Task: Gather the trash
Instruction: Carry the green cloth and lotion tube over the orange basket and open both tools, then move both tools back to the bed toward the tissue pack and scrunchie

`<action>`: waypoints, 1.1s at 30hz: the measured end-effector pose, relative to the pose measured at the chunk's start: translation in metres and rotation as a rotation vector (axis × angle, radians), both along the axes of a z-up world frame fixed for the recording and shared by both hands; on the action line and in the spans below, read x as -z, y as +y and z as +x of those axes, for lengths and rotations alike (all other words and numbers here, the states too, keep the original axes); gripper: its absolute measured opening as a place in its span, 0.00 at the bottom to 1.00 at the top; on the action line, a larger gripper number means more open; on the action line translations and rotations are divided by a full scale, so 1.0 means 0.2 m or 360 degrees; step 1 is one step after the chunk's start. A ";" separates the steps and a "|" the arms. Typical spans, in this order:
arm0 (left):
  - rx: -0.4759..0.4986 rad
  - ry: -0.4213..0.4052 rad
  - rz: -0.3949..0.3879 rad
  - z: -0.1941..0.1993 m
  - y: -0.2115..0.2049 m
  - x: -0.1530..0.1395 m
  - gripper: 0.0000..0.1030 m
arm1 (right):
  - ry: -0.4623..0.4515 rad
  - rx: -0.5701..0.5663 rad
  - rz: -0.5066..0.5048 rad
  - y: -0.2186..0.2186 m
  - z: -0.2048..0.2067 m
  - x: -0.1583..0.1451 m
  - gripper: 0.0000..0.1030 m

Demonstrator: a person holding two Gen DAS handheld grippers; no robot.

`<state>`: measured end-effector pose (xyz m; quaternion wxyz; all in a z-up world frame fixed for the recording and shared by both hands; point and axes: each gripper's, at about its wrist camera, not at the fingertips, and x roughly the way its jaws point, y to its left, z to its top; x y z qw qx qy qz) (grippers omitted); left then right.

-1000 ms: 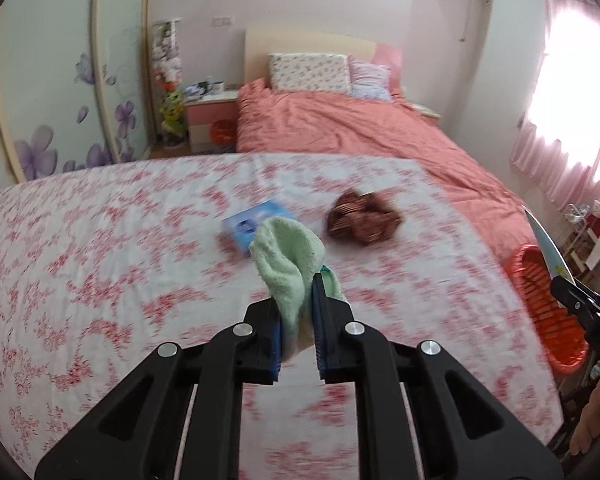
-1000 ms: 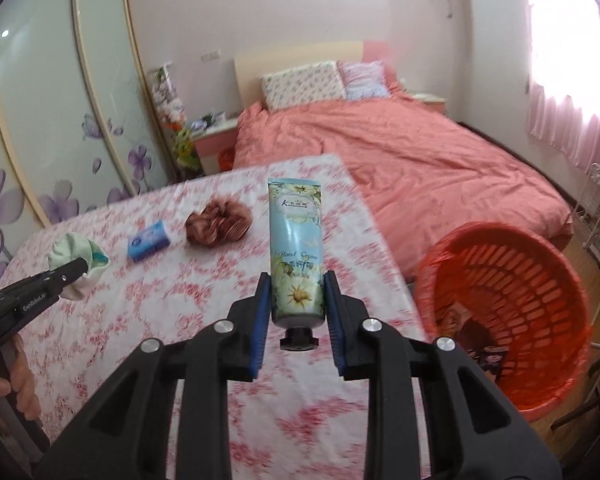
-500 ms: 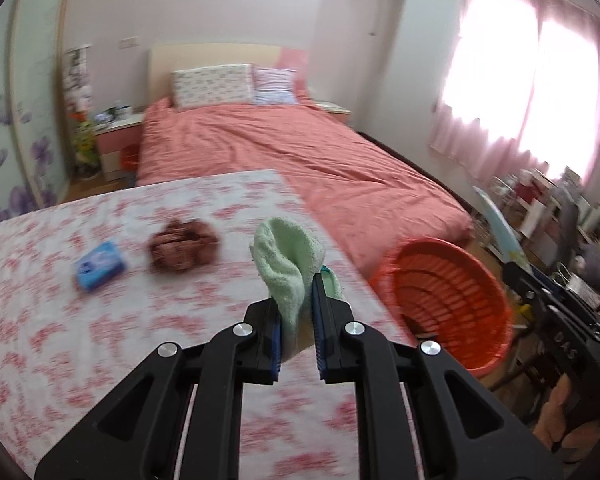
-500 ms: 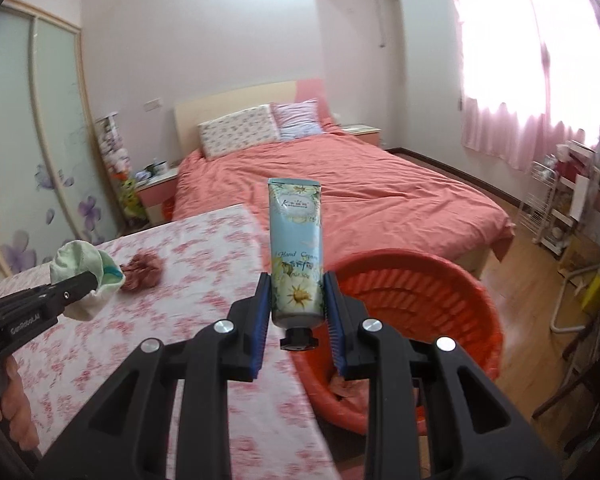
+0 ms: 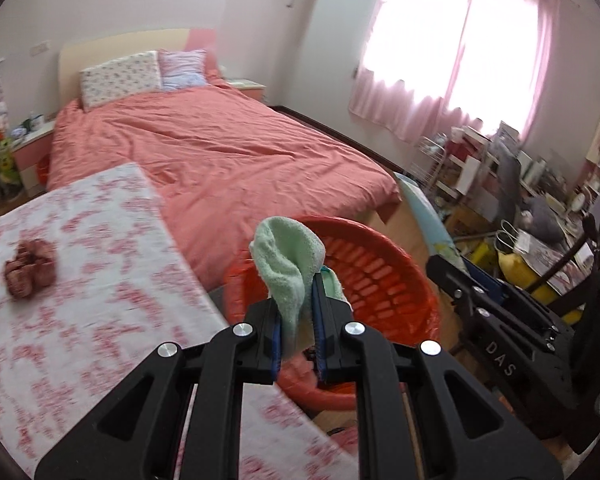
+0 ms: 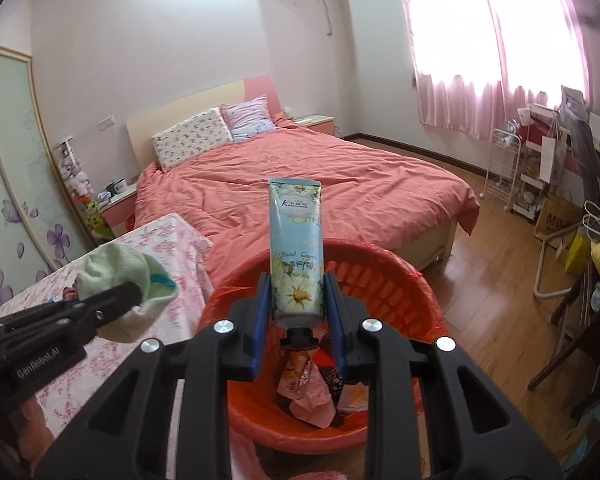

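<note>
I am at the carrying step. My left hand-held gripper (image 5: 296, 336) pinches a green cloth (image 5: 290, 264), the right hand-held gripper (image 6: 296, 320) pinches a hand cream tube (image 6: 296, 248), both over the red basket (image 6: 384, 280). Next I should let them go inside.

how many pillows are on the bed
2. A floral pillow lies at the head of the bed, on its left side in the picture, and a striped pillow sits right beside it. Others could be hidden behind them.
</note>
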<state>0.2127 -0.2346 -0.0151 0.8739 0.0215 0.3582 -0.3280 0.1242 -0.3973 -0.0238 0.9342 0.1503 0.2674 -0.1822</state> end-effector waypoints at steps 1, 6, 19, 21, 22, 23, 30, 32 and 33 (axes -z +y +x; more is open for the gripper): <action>0.0014 0.0008 0.0003 0.00 -0.03 0.01 0.13 | 0.0002 0.0007 0.0010 -0.03 0.00 0.01 0.26; 0.0068 0.0067 0.0040 0.05 -0.16 0.09 0.13 | 0.0025 0.0045 0.0093 -0.17 0.04 0.10 0.26; -0.0079 0.0101 0.0252 0.07 -0.06 0.22 0.57 | 0.0111 0.0098 0.0141 -0.24 0.08 0.26 0.54; -0.0134 0.0062 0.0297 0.07 0.00 0.21 0.58 | 0.0117 0.0093 0.0100 -0.18 0.08 0.24 0.58; -0.0170 0.0043 0.0318 0.07 0.06 0.21 0.61 | 0.0120 0.0085 0.0085 -0.16 0.08 0.24 0.60; -0.0196 0.0032 0.0331 0.09 0.10 0.20 0.65 | 0.0125 0.0068 0.0066 -0.13 0.09 0.24 0.60; -0.0509 -0.0014 0.0444 0.20 0.55 0.21 0.68 | 0.0164 -0.0027 0.0030 0.02 0.15 0.22 0.67; -0.0616 -0.0012 0.0480 0.24 0.69 0.22 0.68 | 0.0179 -0.0071 0.0020 0.09 0.19 0.22 0.68; -0.0677 -0.0011 0.0494 0.26 0.78 0.23 0.69 | 0.0184 -0.0087 0.0015 0.12 0.20 0.22 0.69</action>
